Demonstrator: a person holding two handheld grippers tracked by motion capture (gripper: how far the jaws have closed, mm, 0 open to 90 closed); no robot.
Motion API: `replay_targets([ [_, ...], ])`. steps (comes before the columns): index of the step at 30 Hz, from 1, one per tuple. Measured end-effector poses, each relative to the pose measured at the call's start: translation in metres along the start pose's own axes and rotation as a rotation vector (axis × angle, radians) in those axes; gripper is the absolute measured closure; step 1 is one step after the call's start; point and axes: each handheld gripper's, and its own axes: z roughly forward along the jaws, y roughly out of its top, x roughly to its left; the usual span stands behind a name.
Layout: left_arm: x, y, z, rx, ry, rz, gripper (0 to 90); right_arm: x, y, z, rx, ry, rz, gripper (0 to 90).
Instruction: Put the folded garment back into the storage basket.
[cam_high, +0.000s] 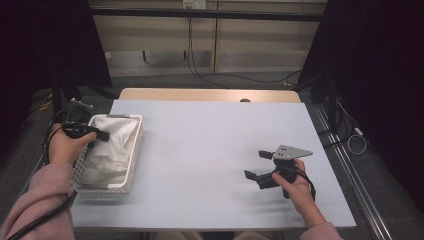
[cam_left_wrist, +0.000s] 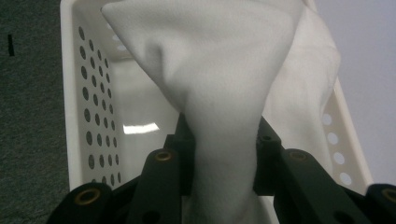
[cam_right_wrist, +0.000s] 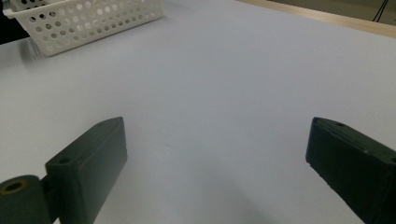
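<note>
Left tongs (cam_left_wrist: 223, 154) are clamped on a bunched fold of white cloth (cam_left_wrist: 219, 79), which is gathered between the black jaws. The cloth lies in the white perforated basket (cam_high: 134, 150) at the left edge of the worktop (cam_high: 210, 150). Right tongs (cam_high: 257, 165) are held apart, with nothing between them, low over the bare worktop, well apart from the basket.

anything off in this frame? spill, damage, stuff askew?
Nothing stands out. White cloth sits bunched in the basket, pinched by the left gripper. Right gripper is open over bare table. No spill or damage.
</note>
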Motion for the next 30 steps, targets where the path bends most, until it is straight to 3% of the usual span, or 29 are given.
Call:
replay_targets([
  [14, 0.000, -0.005, 0.007, 0.001, -0.008, 0.000, 67.7, 0.000, 0.000, 0.000, -0.005, 0.004, -0.005, 5.2],
  [15, -0.001, -0.006, 0.010, -0.025, 0.009, -0.006, 67.6, 0.000, 0.000, 0.000, -0.004, 0.004, -0.004, 5.2],
  [16, 0.000, -0.006, 0.008, -0.003, -0.009, -0.005, 67.3, 0.000, 0.000, 0.000, -0.005, 0.004, -0.004, 5.2],
  [18, 0.001, -0.006, 0.009, -0.008, -0.006, 0.016, 66.6, 0.000, 0.000, 0.000, -0.005, 0.004, -0.003, 5.2],
  [23, -0.001, -0.010, 0.013, -0.038, 0.010, -0.002, 64.5, 0.000, 0.000, 0.000, -0.003, 0.003, -0.003, 5.2],
  [26, 0.000, -0.009, 0.013, -0.019, -0.004, 0.011, 63.0, 0.000, 0.000, 0.000, 0.000, -0.001, -0.003, 5.2],
  [30, 0.000, -0.010, 0.013, -0.028, -0.004, 0.010, 60.2, 0.000, 0.000, 0.000, 0.001, -0.001, -0.003, 5.2],
])
